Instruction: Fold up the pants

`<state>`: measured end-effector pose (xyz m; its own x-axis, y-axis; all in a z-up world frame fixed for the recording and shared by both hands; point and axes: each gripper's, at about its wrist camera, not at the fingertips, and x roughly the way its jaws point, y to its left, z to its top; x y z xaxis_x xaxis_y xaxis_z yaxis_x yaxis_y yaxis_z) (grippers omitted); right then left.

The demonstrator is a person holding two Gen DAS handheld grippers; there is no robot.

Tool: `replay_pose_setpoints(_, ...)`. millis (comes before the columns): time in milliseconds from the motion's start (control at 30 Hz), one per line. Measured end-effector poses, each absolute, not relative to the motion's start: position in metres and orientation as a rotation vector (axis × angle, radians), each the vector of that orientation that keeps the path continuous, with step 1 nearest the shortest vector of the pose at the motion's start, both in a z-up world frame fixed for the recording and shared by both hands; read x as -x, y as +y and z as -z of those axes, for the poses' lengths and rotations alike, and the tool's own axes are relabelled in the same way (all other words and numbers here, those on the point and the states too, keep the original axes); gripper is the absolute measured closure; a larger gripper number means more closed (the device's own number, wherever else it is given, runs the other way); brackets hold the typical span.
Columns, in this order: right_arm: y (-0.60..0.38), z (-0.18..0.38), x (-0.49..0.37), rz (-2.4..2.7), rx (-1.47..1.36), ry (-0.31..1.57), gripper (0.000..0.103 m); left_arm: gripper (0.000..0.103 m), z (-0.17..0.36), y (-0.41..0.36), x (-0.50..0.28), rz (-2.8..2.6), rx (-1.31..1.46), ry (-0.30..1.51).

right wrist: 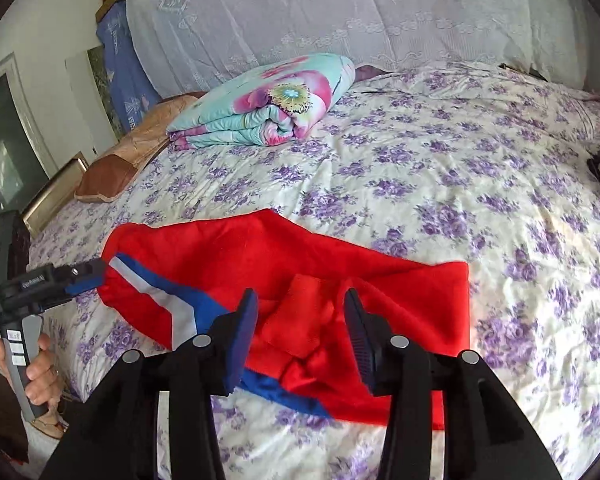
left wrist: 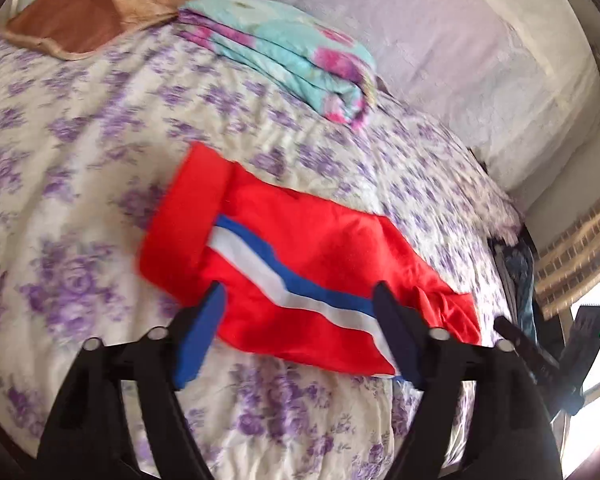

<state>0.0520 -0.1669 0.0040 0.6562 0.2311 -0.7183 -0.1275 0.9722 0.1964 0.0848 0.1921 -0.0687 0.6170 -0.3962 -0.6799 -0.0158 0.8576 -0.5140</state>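
Both grippers, left (left wrist: 300, 312) and right (right wrist: 300, 332), hang open and empty over the folded pants (right wrist: 340, 280) near the bed's (right wrist: 460, 184) front edge; I'd smooth that bunched middle next.

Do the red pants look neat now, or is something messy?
A bit messy. The red pants lie folded on the flowery bedsheet, but near the right gripper one red layer is bunched and wrinkled, and the blue and white stripe bends crookedly. Both grippers are open, holding nothing.

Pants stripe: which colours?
Blue and white stripe on red pants; clearest in left wrist view.
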Motion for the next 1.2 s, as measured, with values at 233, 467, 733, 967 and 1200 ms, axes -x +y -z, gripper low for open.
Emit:
replay_pose_setpoints(233,-0.192,0.026,-0.019,-0.253,-0.242,0.883,0.058,0.029,0.109,0.224,-0.102,0.136,0.726,1.016)
replay_pose_setpoints(467,-0.220,0.041,0.008,-0.213,-0.321,0.895,0.058,0.068,0.121,0.194,-0.149,0.024,0.631,1.044)
replay_pose_setpoints(733,-0.195,0.054,-0.006,-0.301,-0.324,0.957,0.058,0.084,0.067,0.155,-0.110,0.063,0.425,0.877)
replay_pose_setpoints(967,-0.100,0.052,-0.065,-0.467,-0.135,0.944,0.076,0.084,0.047,0.151,-0.094,0.125,0.381,0.829)
replay_pose_setpoints(1200,-0.065,0.072,-0.099,-0.470,-0.039,1.140,0.077,0.084,0.056,0.154,-0.111,0.150,0.388,0.861)
